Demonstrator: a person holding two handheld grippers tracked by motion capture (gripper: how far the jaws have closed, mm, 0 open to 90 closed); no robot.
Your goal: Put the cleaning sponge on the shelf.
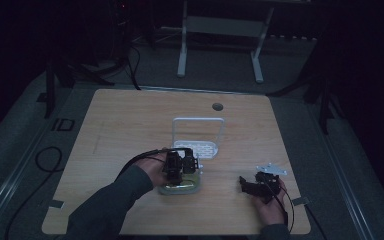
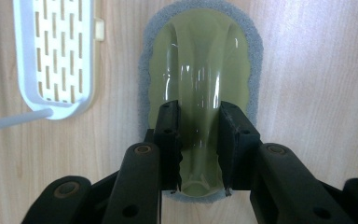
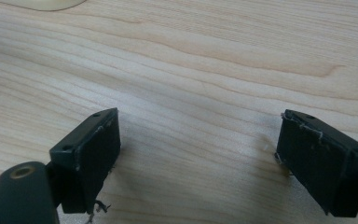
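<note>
Between jaws of your left gripper point(image 2: 200, 154): scrubber point(image 2: 200, 65), olive-green glossy plastic handle raised along middle, oval grey sponge pad under it, flat on table point(image 2: 307, 93). Jaws closed on handle ridge, pads press both sides. White slotted rack point(image 2: 56, 51) just beside scrubber, at left of gripper. Your right gripper point(image 3: 196, 158) well apart, jaws wide, nothing between, bare wood under.

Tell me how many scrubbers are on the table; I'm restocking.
1: a green-handled scrubber near the table's front, gripped by the left gripper, beside the white rack. None seems hidden.
</note>
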